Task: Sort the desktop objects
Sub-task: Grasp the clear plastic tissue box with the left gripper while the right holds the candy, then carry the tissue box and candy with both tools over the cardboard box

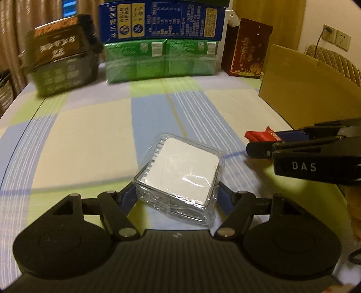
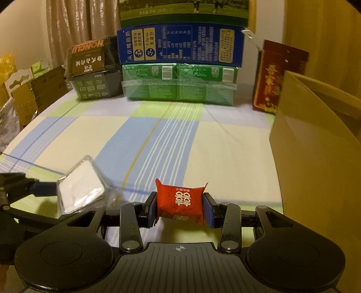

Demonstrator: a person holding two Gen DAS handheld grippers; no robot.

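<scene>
A clear plastic box with a white pad inside sits tilted between the blue pads of my left gripper, which is shut on its sides. In the right wrist view the same clear box hangs at the lower left, just above the cloth, and one left finger shows beside it. My right gripper is shut on a red candy packet with white characters. In the left wrist view that right gripper comes in from the right edge with the red packet in it.
A checked tablecloth covers the table. Along the back stand a black box, a green shrink-wrapped pack with a blue carton on it, and a dark red box. An open cardboard box stands at the right.
</scene>
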